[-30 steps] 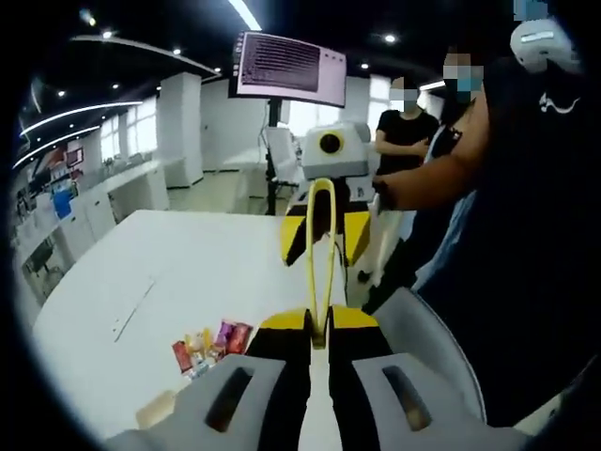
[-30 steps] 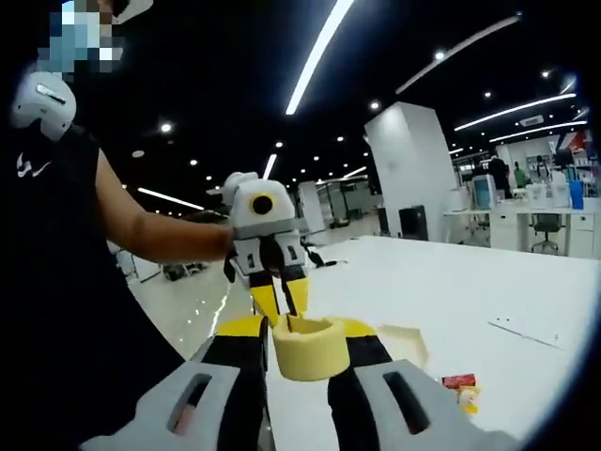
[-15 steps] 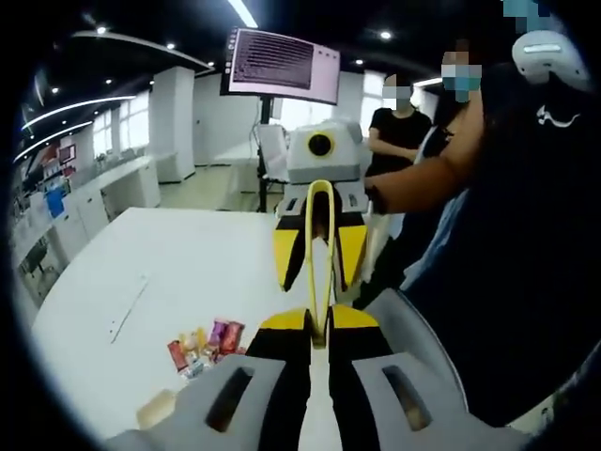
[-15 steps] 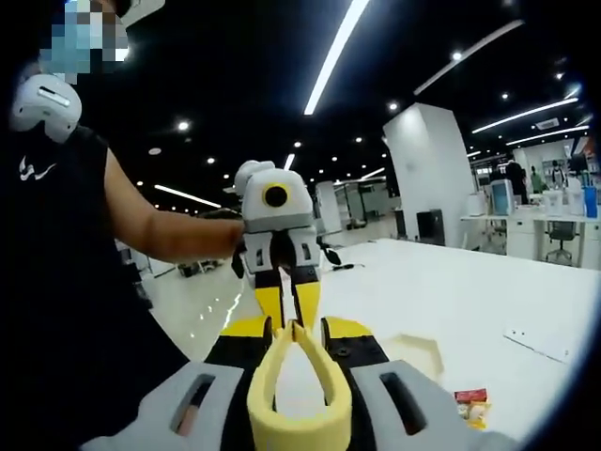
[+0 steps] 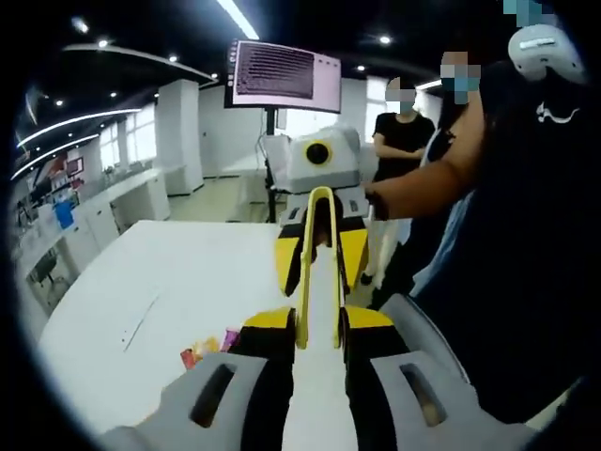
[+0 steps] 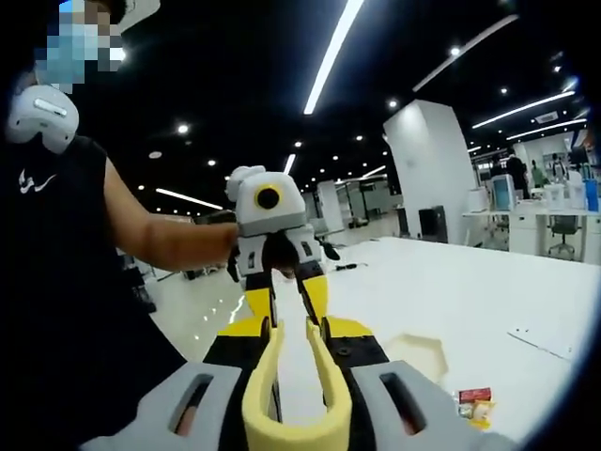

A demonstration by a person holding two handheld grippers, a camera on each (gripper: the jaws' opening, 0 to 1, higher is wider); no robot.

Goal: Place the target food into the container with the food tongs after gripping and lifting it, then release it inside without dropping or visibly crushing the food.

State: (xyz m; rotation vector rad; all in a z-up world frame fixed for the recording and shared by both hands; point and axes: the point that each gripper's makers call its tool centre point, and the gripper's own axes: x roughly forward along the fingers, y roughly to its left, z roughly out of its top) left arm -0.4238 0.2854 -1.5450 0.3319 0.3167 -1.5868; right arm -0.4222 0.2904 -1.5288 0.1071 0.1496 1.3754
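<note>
tongs (image 5: pixel 317 268), yellow, now splayed at the tips where a second ago pinched, bridged between left gripper (image 5: pixel 317 324) and right gripper (image 6: pixel 291 331), both clamped on them; food (image 6: pixel 472 405) untouched on table (image 6: pixel 451 291).

The person (image 6: pixel 56 282) is wearing a sleeveless black top bearing a small white mark on the chest

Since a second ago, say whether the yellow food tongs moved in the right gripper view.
Yes: the food tongs dropped lower, toward the view's bottom, against the pale container.
</note>
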